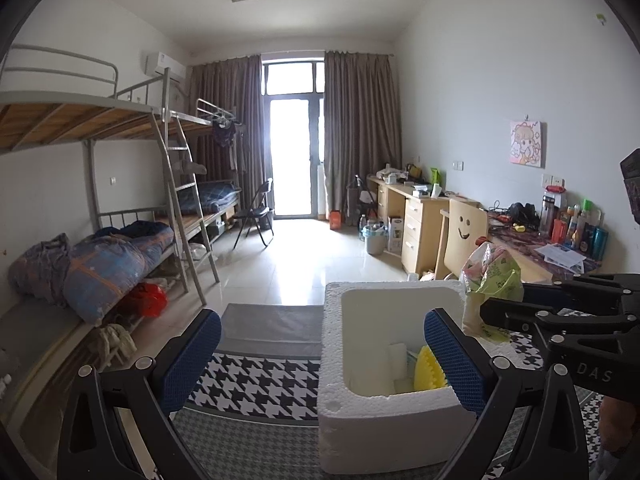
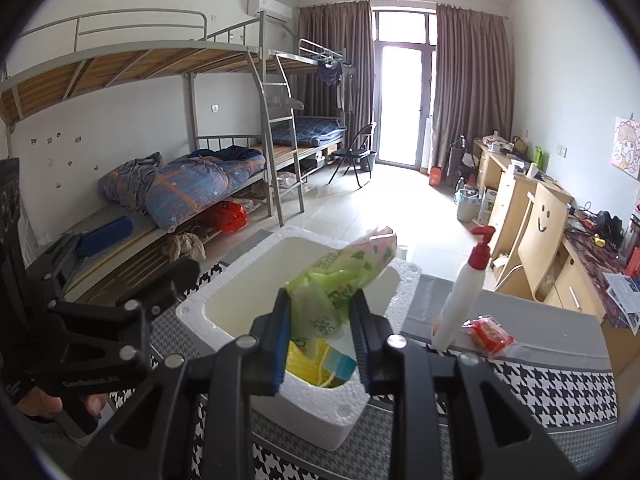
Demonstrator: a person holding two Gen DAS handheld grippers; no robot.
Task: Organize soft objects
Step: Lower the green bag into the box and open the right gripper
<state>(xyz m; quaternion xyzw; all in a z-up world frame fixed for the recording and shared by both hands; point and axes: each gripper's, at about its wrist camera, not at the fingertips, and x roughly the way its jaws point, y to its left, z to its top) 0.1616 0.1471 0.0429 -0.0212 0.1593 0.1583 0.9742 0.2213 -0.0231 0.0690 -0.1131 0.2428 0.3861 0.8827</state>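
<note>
A white foam box [image 1: 384, 428] stands on the houndstooth cloth; it also shows in the right wrist view [image 2: 320, 416]. Inside it lie a yellow sponge [image 1: 430, 370] and pale packets. My right gripper [image 2: 323, 344] is shut on a green and pink tissue pack [image 2: 340, 284], held over the box; the pack also shows in the left wrist view [image 1: 492, 276]. My left gripper [image 1: 322, 356] is open and empty, its fingers either side of the box's left wall. The right gripper [image 1: 560, 312] reaches in from the right in that view.
A white pump bottle with red cap [image 2: 460, 292] and a red packet [image 2: 490, 334] stand right of the box. Bunk beds [image 1: 100, 200] line the left wall, desks and a smiley chair [image 1: 464, 236] the right.
</note>
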